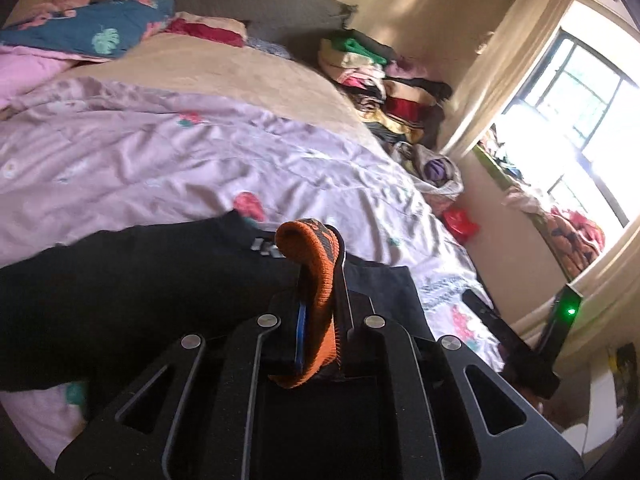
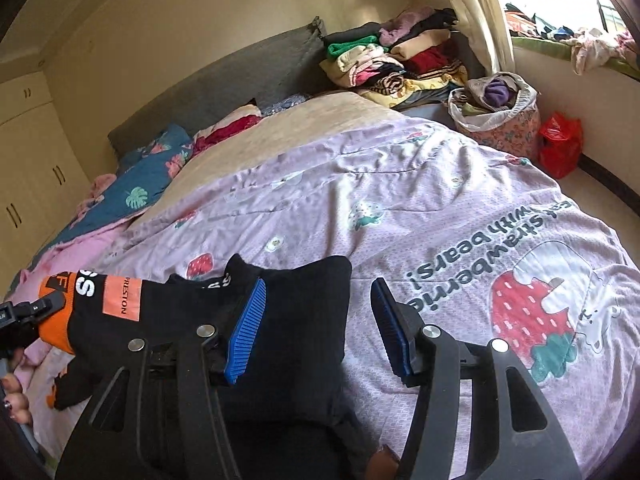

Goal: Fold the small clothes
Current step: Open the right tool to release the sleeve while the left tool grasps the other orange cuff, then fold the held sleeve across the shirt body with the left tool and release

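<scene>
A black garment (image 2: pixel 288 308) with an orange cuff (image 2: pixel 56 320), white letters and an orange patch lies across the near part of the bed. My left gripper (image 1: pixel 320 264) is shut on the orange cuff (image 1: pixel 308 240), which bulges out over its fingertips and is lifted off the quilt. In the right wrist view that gripper (image 2: pixel 28 312) shows at the far left edge, clamped on the cuff. My right gripper (image 2: pixel 320 284) stands open over the garment's right edge. Its left blue pad (image 2: pixel 248 328) is above the black cloth, its right pad (image 2: pixel 390 332) above bare quilt, and nothing is pinched between them.
The bed has a lilac strawberry-print quilt (image 2: pixel 440 208). At its head sit a blue leaf-print pillow (image 2: pixel 144 188) and a stack of folded clothes (image 2: pixel 396 64). A cloth basket of clothes (image 2: pixel 496 112) and a red bag (image 2: pixel 560 144) stand beside the bed below a cluttered windowsill (image 2: pixel 572 44).
</scene>
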